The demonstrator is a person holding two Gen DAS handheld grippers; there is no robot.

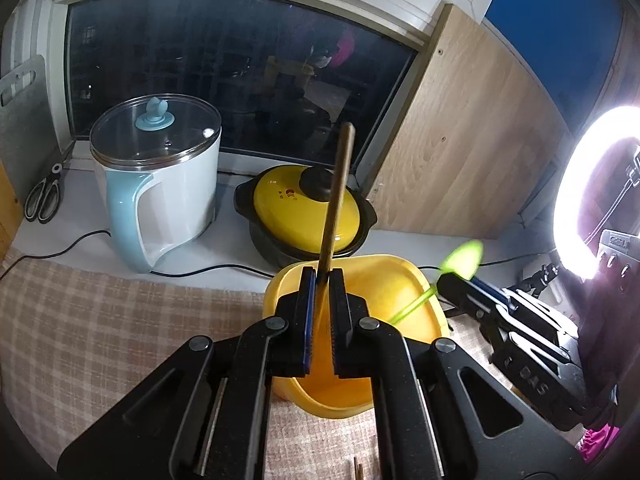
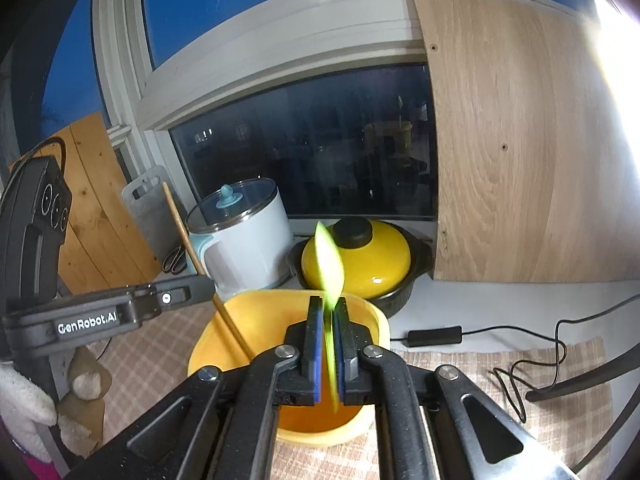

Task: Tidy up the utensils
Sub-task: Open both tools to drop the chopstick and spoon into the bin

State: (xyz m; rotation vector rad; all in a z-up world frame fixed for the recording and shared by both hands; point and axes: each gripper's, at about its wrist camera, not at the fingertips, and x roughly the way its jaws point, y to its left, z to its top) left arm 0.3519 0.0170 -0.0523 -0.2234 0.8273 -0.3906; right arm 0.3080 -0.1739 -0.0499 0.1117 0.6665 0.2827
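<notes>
Wooden stick [image 1: 335, 200] clamped in left hand-held gripper [image 1: 320, 280], blurred green spoon [image 2: 329, 268] pinched by right hand-held gripper [image 2: 329, 308], lower ends hidden.

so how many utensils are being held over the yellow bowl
2: a wooden stick in the left gripper, a green spoon in the right gripper. More may lie hidden inside the yellow bowl.

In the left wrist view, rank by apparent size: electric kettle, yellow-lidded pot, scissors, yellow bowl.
1. Yellow bowl, though it sits nearest the camera and is partly hidden by the tongs.
2. Electric kettle, close to the bowl in apparent size, so their order is unsure.
3. Yellow-lidded pot.
4. Scissors.
</notes>
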